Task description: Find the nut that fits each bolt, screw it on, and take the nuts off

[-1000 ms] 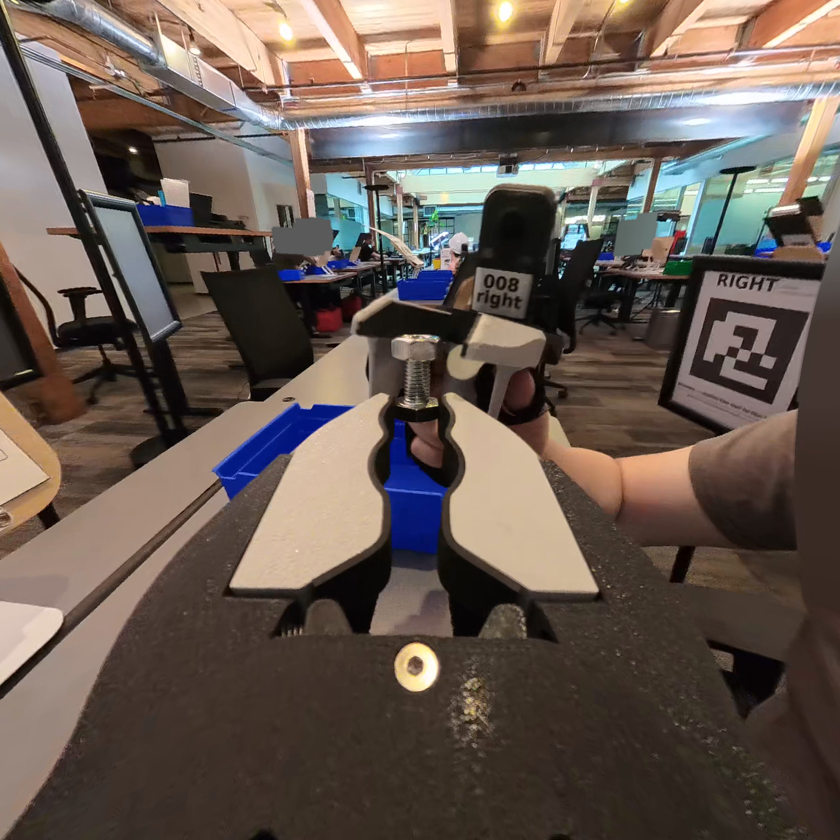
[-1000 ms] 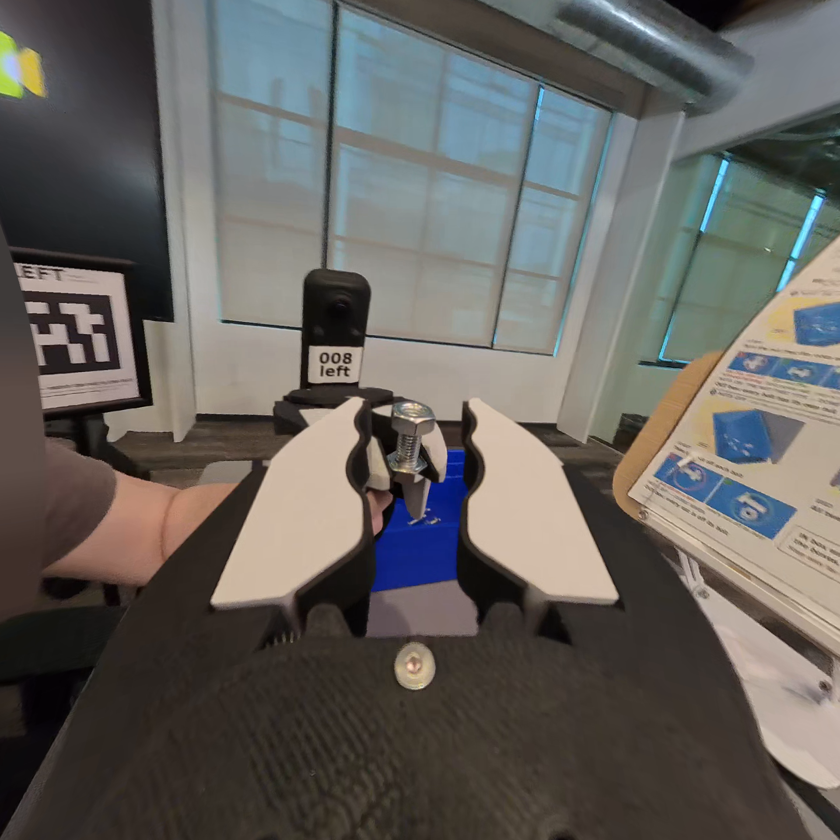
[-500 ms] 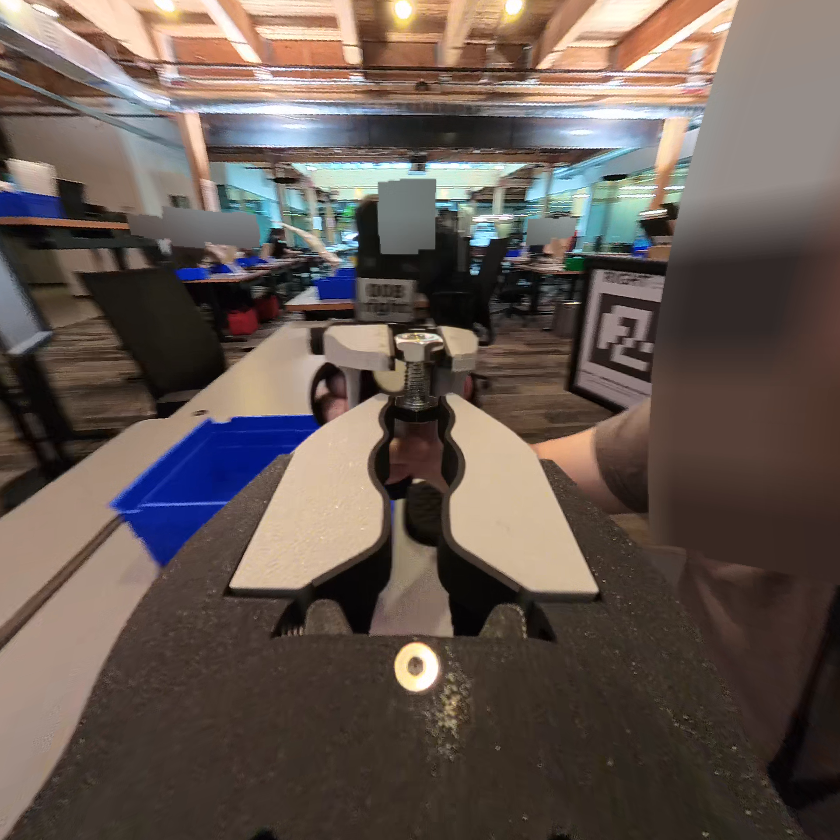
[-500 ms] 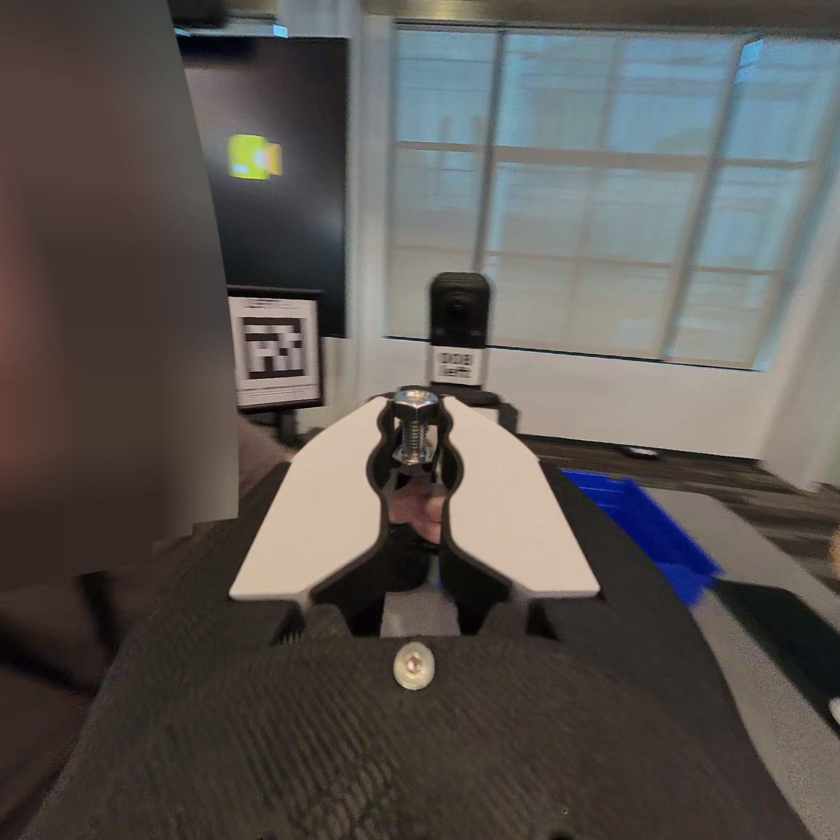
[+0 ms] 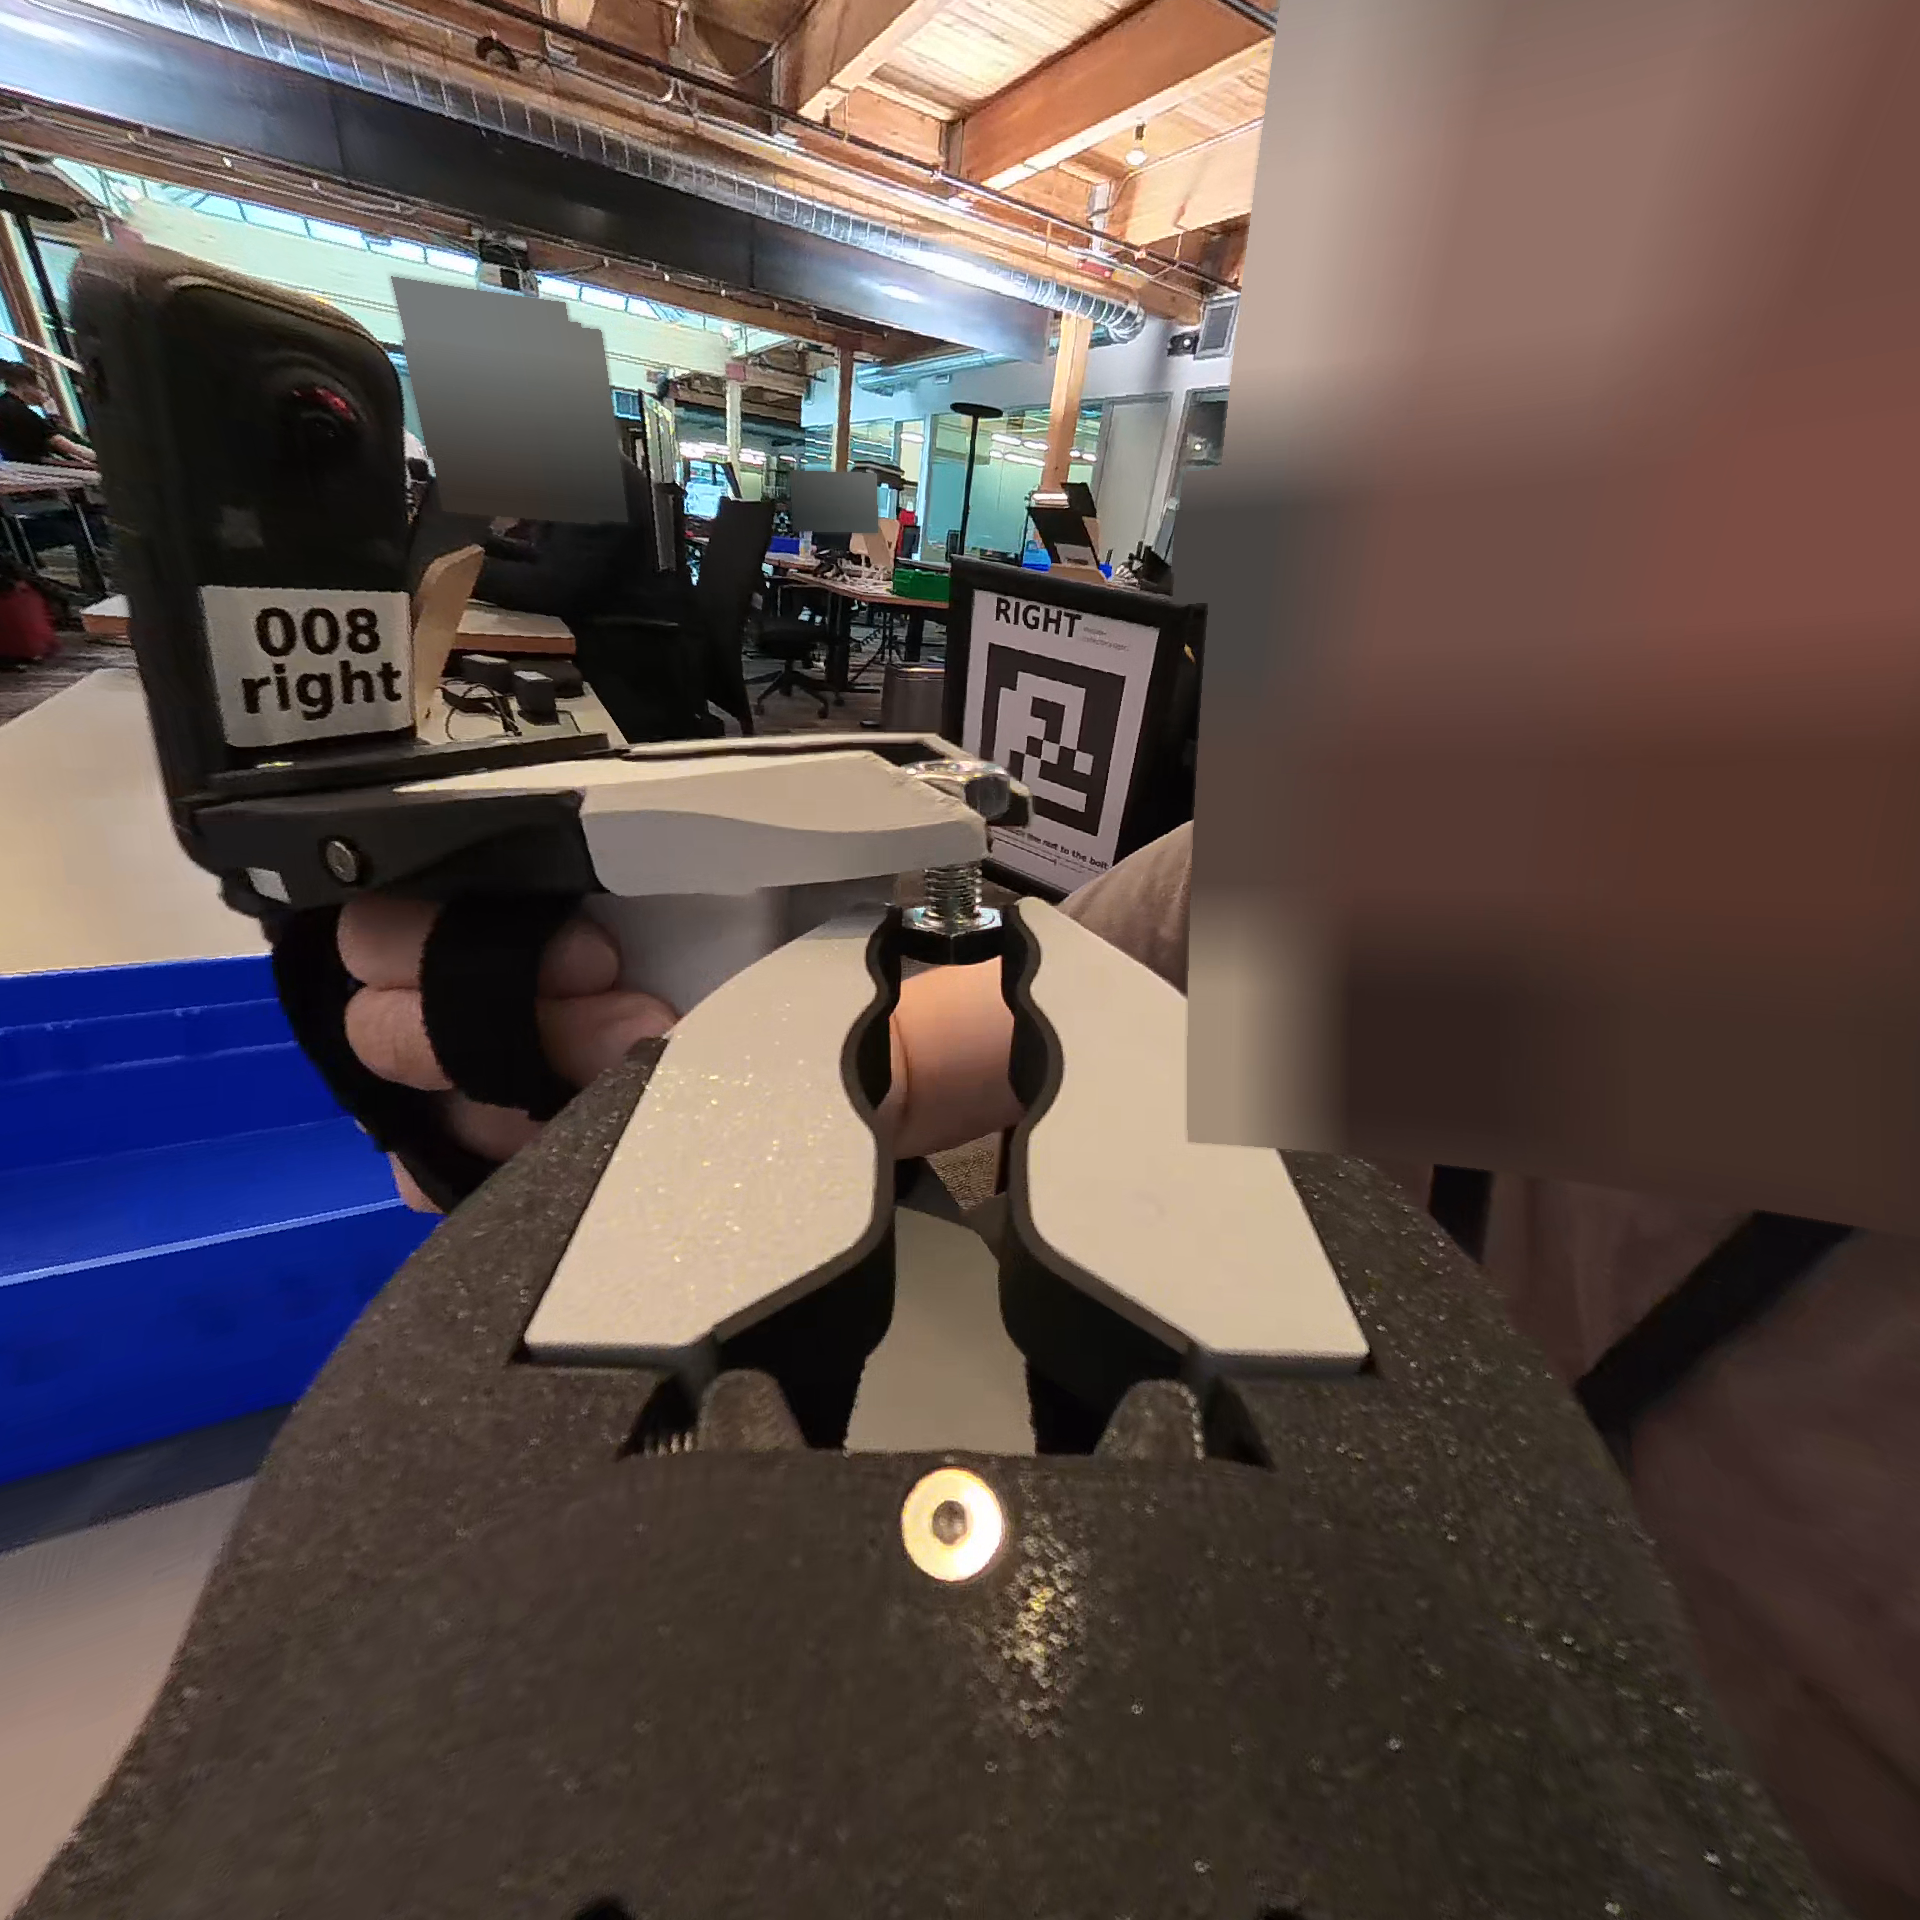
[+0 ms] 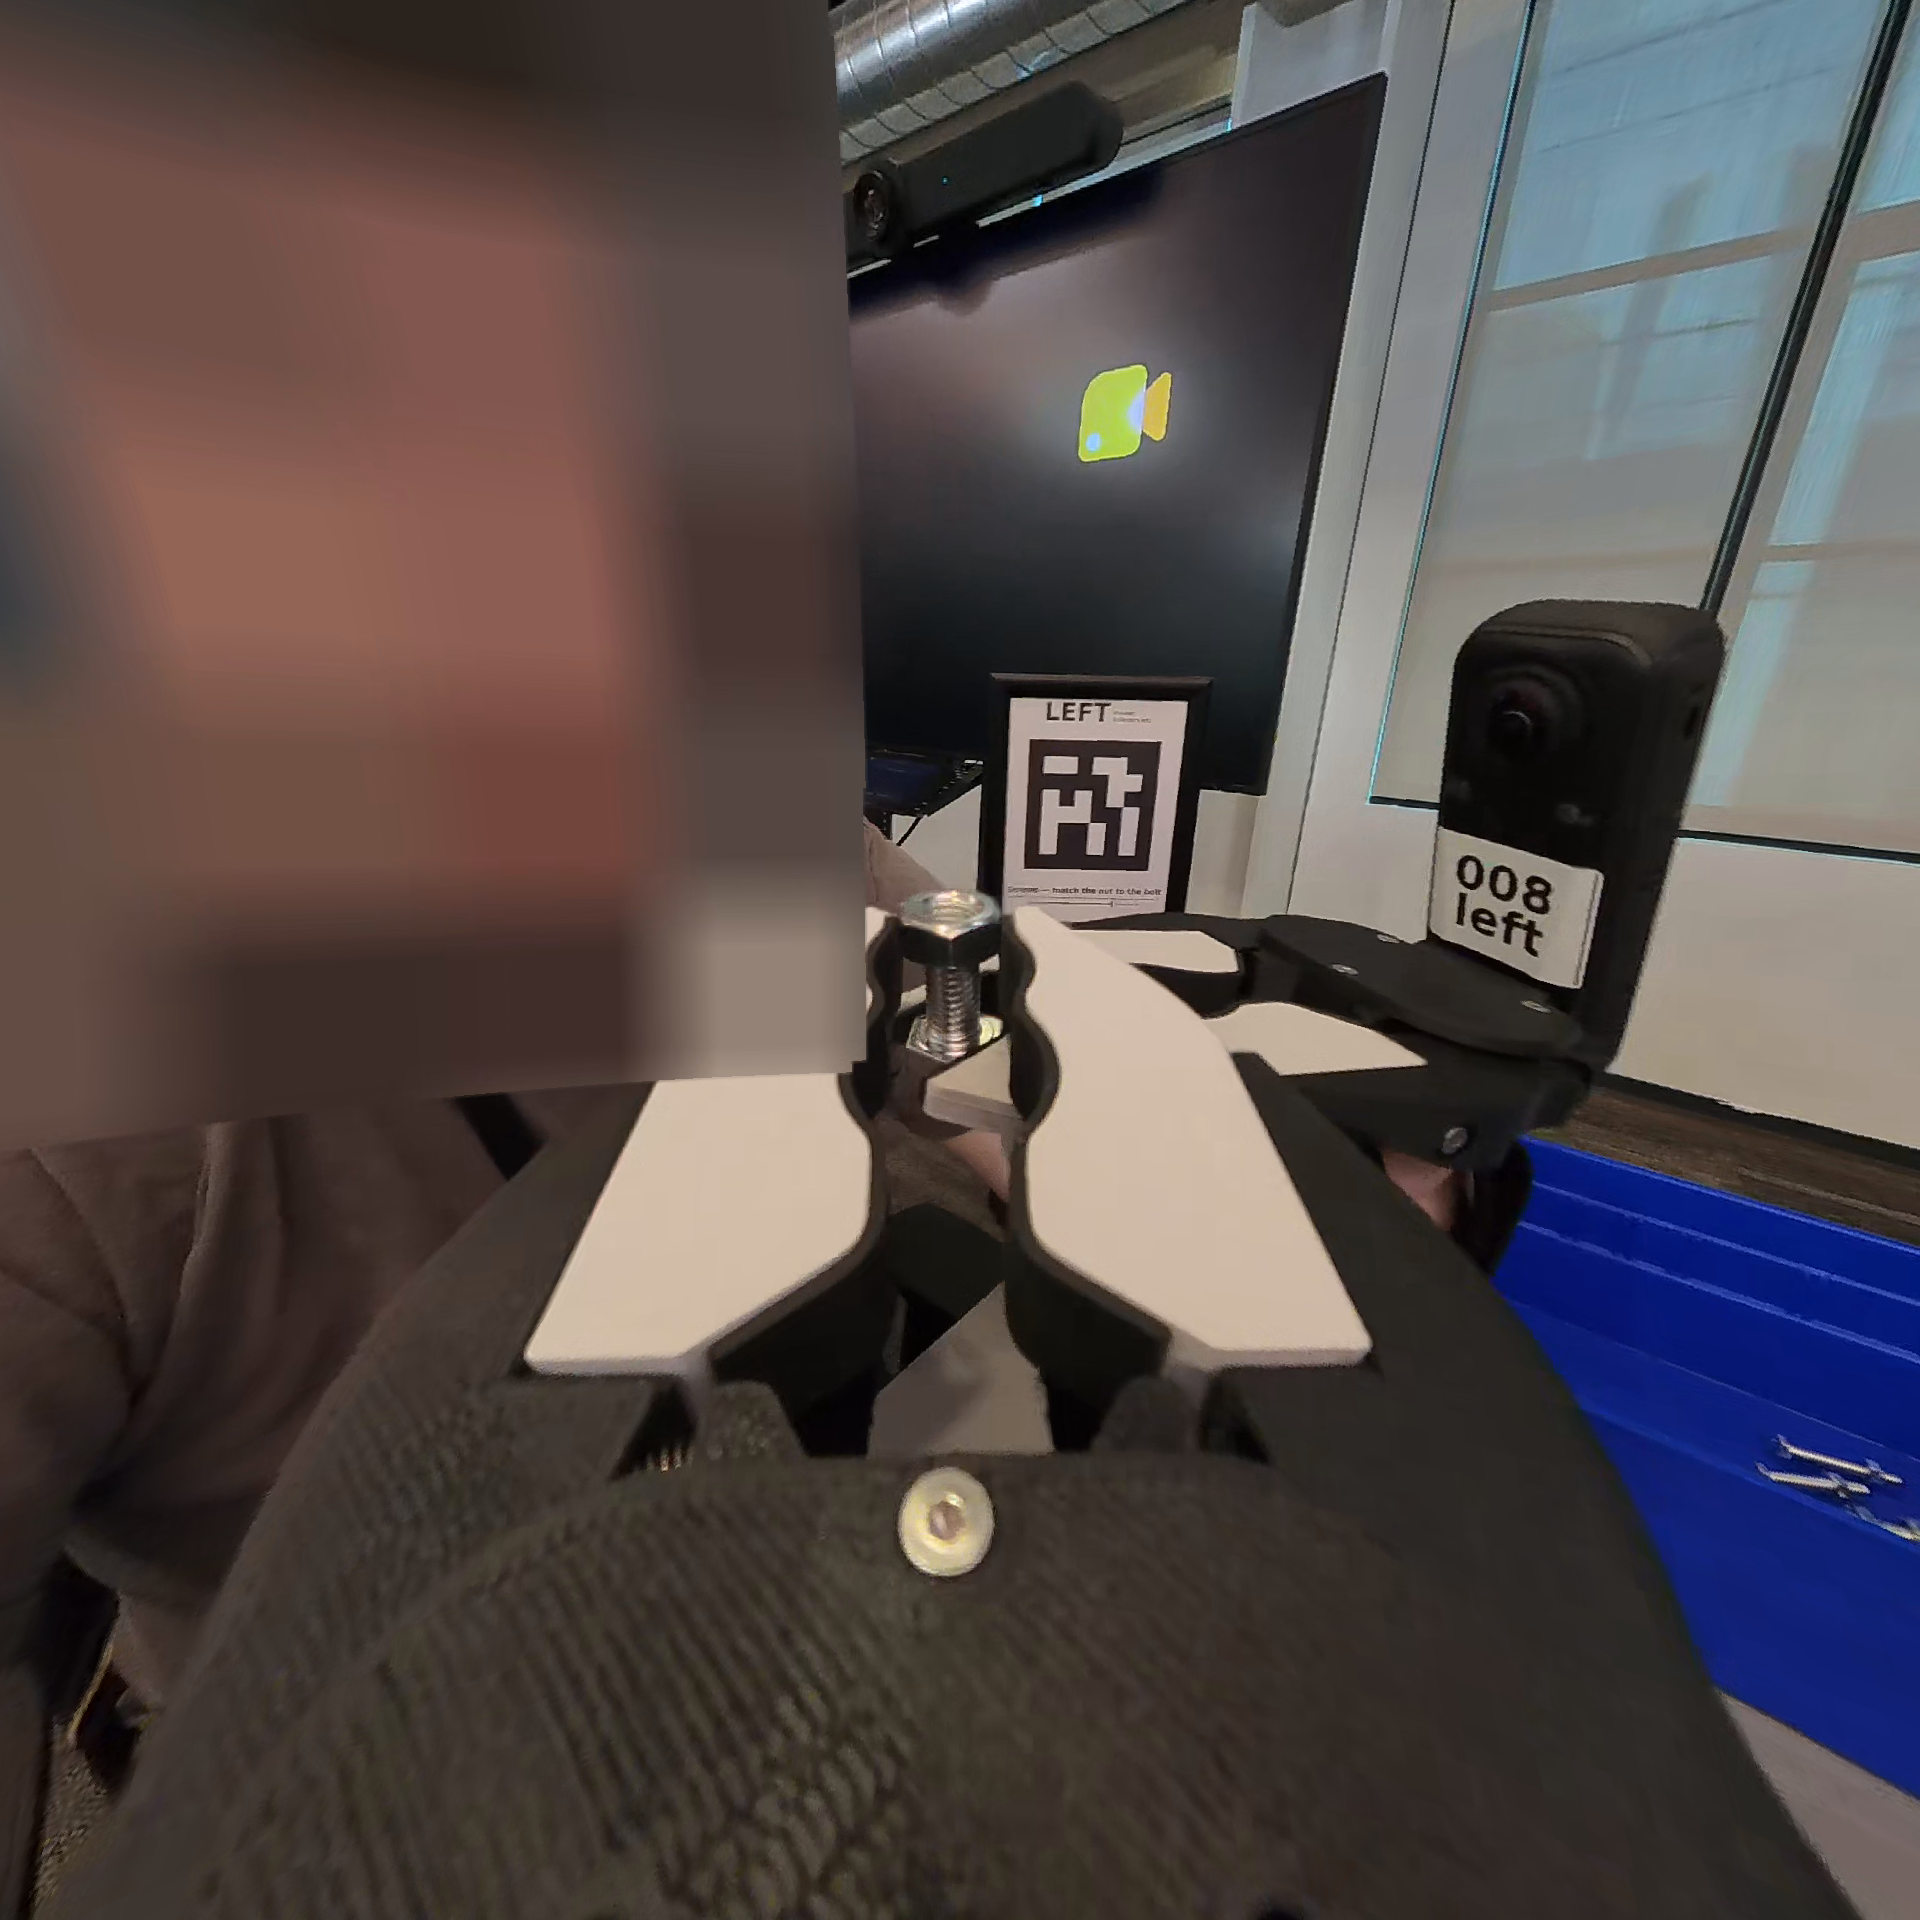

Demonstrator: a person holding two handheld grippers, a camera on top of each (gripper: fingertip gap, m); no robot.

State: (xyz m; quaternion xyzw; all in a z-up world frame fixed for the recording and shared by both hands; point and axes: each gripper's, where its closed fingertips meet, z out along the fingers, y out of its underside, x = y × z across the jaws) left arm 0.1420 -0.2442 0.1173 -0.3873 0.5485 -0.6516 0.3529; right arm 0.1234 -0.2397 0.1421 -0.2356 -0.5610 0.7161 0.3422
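A: Bolt (image 6: 948, 971) upright, long axis vertical, hex head up, shank pointing to 6 o'clock. Held in the air, clear of the desk (image 5: 62, 831).

B: Gripped by what?

A: Head clenched in the right tool (image 6: 948, 935), at 12 o'clock in the right wrist view. Nut (image 5: 948, 920) threaded low on the shank, clamped in the left tool (image 5: 948, 940), likewise at 12 o'clock in the left wrist view.

B: Relation for the next turn?

A: Nut straight below the head, on the same vertical axis; bare thread showing between them. Tools crossed roughly at right angles, right one coming in from 9 o'clock in the left wrist view. Probably mid-turn on the thread; tightening or loosening not tellable. Both equally near, each already gripping.

B: Anything hidden?

A: Lower end of the shank, behind the left tool's fingers (image 5: 758, 1122). Large mosaic patches over one side of each view. Blue bin (image 6: 1714, 1351) at 3 o'clock, cut off, a few small screws (image 6: 1829, 1475) inside, hard to make out.
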